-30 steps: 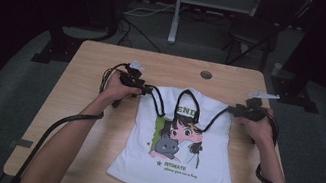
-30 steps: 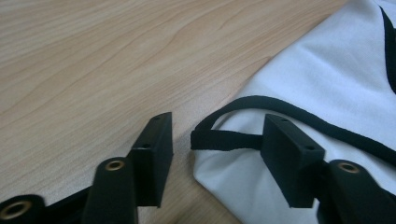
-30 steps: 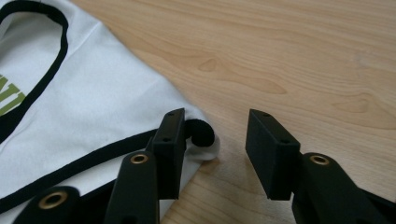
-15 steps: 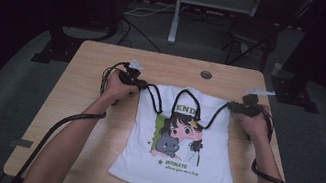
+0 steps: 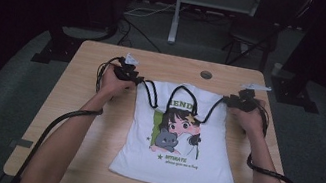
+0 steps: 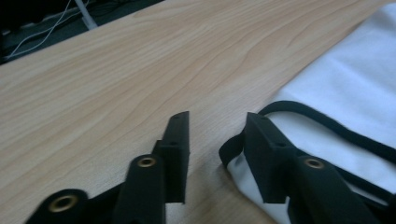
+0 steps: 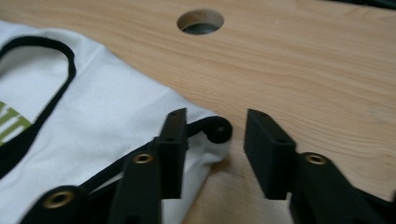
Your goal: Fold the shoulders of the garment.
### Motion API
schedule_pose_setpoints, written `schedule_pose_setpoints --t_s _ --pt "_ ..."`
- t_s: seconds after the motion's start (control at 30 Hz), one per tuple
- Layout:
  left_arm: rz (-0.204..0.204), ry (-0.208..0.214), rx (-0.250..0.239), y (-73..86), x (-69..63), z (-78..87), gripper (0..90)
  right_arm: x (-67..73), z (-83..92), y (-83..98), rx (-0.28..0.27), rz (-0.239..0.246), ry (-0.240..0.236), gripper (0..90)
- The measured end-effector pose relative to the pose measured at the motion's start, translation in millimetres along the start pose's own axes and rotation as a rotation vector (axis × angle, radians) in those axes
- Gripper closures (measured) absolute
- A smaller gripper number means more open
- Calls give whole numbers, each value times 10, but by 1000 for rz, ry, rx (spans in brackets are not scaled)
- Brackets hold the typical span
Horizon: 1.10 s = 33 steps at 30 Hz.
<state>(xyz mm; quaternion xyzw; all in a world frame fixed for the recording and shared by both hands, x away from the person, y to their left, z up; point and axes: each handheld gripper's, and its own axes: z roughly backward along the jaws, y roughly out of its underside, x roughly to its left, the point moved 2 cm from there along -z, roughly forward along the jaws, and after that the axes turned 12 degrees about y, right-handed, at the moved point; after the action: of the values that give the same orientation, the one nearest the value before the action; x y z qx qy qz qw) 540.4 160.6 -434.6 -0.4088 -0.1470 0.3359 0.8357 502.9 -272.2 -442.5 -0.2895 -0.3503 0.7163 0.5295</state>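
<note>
A white sleeveless shirt [image 5: 178,135] with black trim and a cartoon print lies flat on the wooden table [image 5: 86,83]. My left gripper [image 5: 138,80] [image 6: 217,122] rests at its left shoulder strap. The jaws have just been opening and stand apart over bare wood, with the strap's black edge [image 6: 229,149] against the right jaw's inner side. My right gripper [image 5: 229,101] [image 7: 215,119] is at the right shoulder strap. Its jaws have also just been opening, and the strap's curled black end [image 7: 218,129] lies loose between them.
A round cable hole [image 5: 206,74] [image 7: 200,21] sits near the table's far edge, just past the shirt. Black cables trail from both grippers along the forearms. Bare wood runs left and right of the shirt. Stands and cables crowd the dark floor behind.
The shirt has been drawn straighter and lies squarer on the table. Both pairs of jaws have let go of the shoulder straps. The hands have hardly shifted.
</note>
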Motion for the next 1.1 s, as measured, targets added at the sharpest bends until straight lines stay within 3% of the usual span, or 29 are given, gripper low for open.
schedule_pose_setpoints --t_s 0.17,0.27,0.43,0.73,0.9,1.1 --pt "-12 -5 -41 -94 -93 196 392 -113 256 2 -20 -49 -11 431" --pt "8 -10 -55 -97 -138 328 308 -143 391 29 -30 -84 -28 388" --pt "13 -29 -76 -21 -193 556 299 -172 548 107 -36 -104 -28 349" --pt "83 1 -111 232 -285 856 295 -90 779 299 -13 -128 -40 293" --pt "103 42 -114 334 -383 873 295 29 825 388 29 -105 -68 284" --pt "120 76 -86 377 -458 669 295 97 727 401 67 -110 -75 284"
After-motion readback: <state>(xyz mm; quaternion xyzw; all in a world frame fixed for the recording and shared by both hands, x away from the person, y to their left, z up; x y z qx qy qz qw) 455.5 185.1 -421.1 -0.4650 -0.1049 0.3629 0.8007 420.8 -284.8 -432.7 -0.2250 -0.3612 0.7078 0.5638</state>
